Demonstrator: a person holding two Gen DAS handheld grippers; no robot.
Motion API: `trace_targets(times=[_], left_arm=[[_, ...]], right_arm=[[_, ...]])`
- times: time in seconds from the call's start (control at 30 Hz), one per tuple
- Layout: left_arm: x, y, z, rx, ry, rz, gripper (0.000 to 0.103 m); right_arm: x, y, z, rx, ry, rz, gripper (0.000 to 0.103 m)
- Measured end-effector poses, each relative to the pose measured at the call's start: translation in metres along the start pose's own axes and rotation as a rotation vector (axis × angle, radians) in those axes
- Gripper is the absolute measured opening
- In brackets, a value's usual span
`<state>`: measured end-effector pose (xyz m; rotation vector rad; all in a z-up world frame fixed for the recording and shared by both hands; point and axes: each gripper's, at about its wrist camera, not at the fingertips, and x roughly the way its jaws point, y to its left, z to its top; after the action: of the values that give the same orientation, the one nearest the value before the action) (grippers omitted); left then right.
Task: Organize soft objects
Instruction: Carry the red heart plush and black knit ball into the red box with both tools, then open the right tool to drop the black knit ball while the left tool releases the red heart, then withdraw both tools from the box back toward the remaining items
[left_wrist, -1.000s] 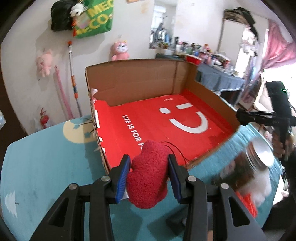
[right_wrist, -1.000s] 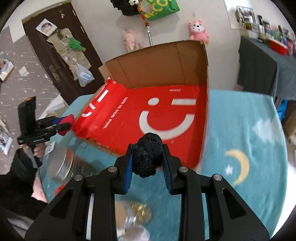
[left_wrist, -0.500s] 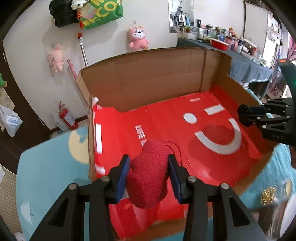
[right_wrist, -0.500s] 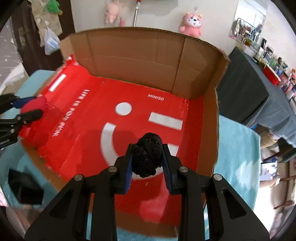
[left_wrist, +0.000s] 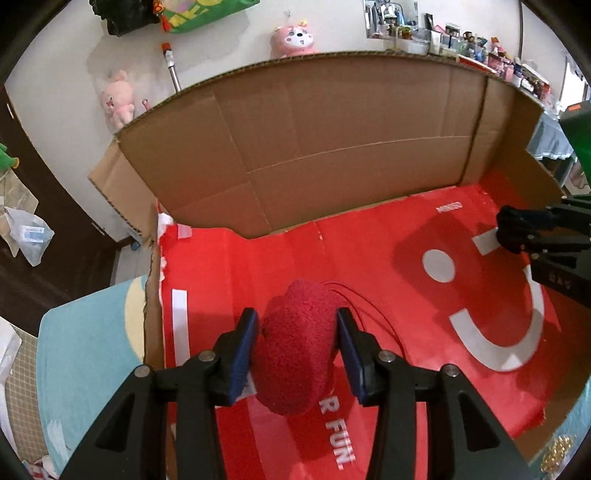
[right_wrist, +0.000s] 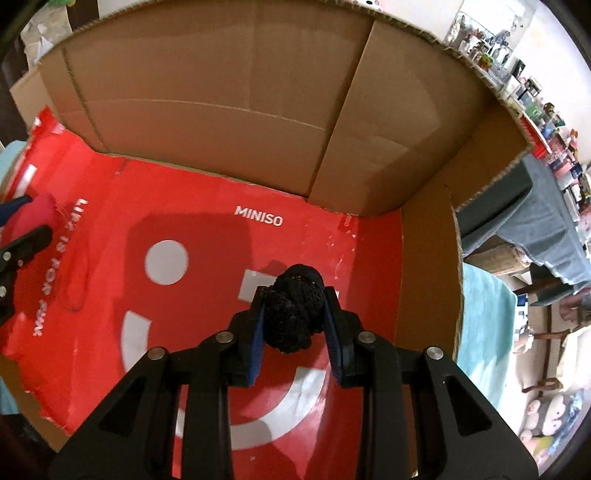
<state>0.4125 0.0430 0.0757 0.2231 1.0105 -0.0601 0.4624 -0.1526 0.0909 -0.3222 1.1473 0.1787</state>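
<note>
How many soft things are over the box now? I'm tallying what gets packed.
2: a red fuzzy ball between the left gripper's opening jaws, and a black knitted ball clamped in the right gripper. None lies on the box floor.

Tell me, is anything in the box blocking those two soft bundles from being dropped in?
Nothing visible does. The red bundle in the left gripper, whose jaws are opening, and the black bundle in the right gripper both hang over the box's bare red floor.

"MINISO", "LIFE IS FOR FUN" on red box floor (right_wrist: 207, 236).
</note>
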Motion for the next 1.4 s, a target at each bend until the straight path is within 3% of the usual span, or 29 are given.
trace_targets(times=[0.3, 0.4, 0.43, 0.57, 0.7, 0.9, 1.0, 1.23, 1.4], left_arm=[[0.016, 0.006, 0.000, -0.019, 0.029, -0.006, 0.049], [0.020, 0.008, 0.003, -0.022, 0.033, -0.010, 0.055], [0.021, 0.009, 0.005, -0.023, 0.030, -0.013, 0.058], [0.017, 0.007, 0.003, -0.024, 0.009, -0.029, 0.064], [0.008, 0.010, 0.001, -0.032, -0.025, -0.051, 0.075], [-0.029, 0.014, -0.007, -0.075, -0.117, -0.106, 0.089], [-0.055, 0.014, -0.011, -0.101, -0.178, -0.127, 0.098], [-0.132, 0.004, -0.032, -0.132, -0.311, -0.161, 0.103], [-0.186, -0.001, -0.056, -0.139, -0.407, -0.165, 0.103]], right_arm=[[0.010, -0.001, 0.001, -0.008, 0.042, -0.010, 0.028], [0.012, 0.003, -0.001, -0.029, 0.042, -0.015, 0.030], [0.012, 0.006, -0.002, -0.037, 0.041, -0.020, 0.032], [0.009, 0.013, -0.004, -0.067, 0.023, -0.012, 0.057], [-0.002, 0.020, -0.005, -0.092, -0.011, -0.050, 0.059], [-0.031, 0.013, -0.012, -0.057, -0.054, -0.029, 0.060], [-0.054, 0.011, -0.023, -0.044, -0.093, -0.017, 0.067], [-0.122, 0.009, -0.044, -0.009, -0.217, 0.018, 0.071], [-0.183, 0.013, -0.073, 0.004, -0.332, 0.049, 0.082]])
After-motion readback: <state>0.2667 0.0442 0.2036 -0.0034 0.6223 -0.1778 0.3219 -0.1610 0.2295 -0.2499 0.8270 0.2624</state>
